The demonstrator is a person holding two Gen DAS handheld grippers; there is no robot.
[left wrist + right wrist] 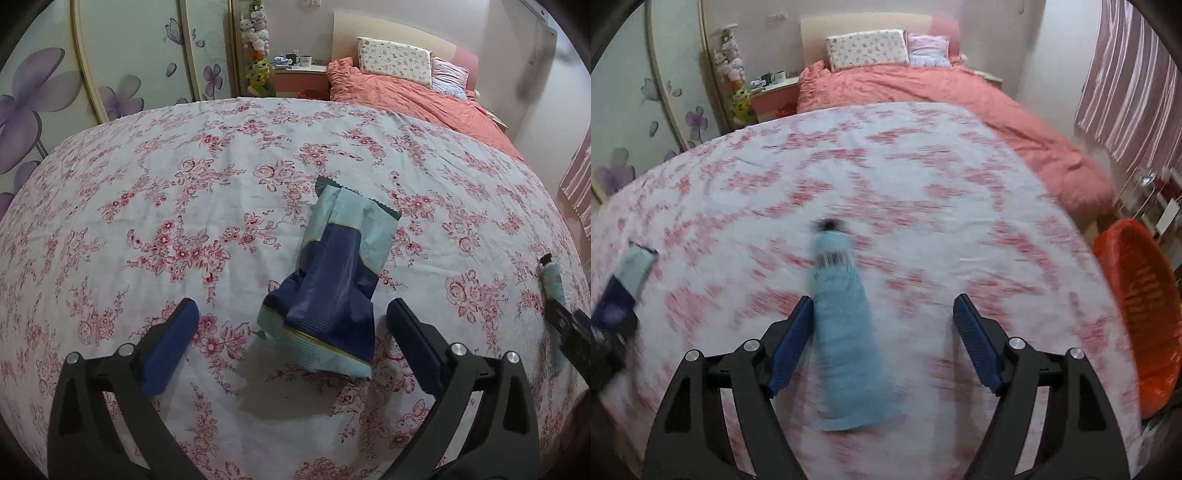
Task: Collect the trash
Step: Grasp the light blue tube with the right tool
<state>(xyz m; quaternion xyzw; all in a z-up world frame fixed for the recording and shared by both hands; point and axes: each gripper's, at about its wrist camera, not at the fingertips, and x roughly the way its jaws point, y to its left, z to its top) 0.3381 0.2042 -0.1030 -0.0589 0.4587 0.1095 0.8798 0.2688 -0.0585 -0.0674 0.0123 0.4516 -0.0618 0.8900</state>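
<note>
A crumpled snack bag (332, 280), light blue and navy, lies on the floral sheet (166, 206). My left gripper (291, 314) is open, its jaws on either side of the bag's near end without touching it. A light blue tube (842, 325) with a black cap lies on the sheet in the right wrist view, blurred. My right gripper (882, 310) is open; the tube lies between the jaws, close against the left finger (790, 343). The tube also shows in the left wrist view (552, 280), and the bag in the right wrist view (624, 280).
An orange basket (1141, 317) stands off the bed's right edge. A salmon duvet (417, 96) and pillows (395, 61) cover the far end of the bed. A wardrobe with purple flowers (92, 74) stands at the left, and a nightstand with mugs (299, 64) at the back.
</note>
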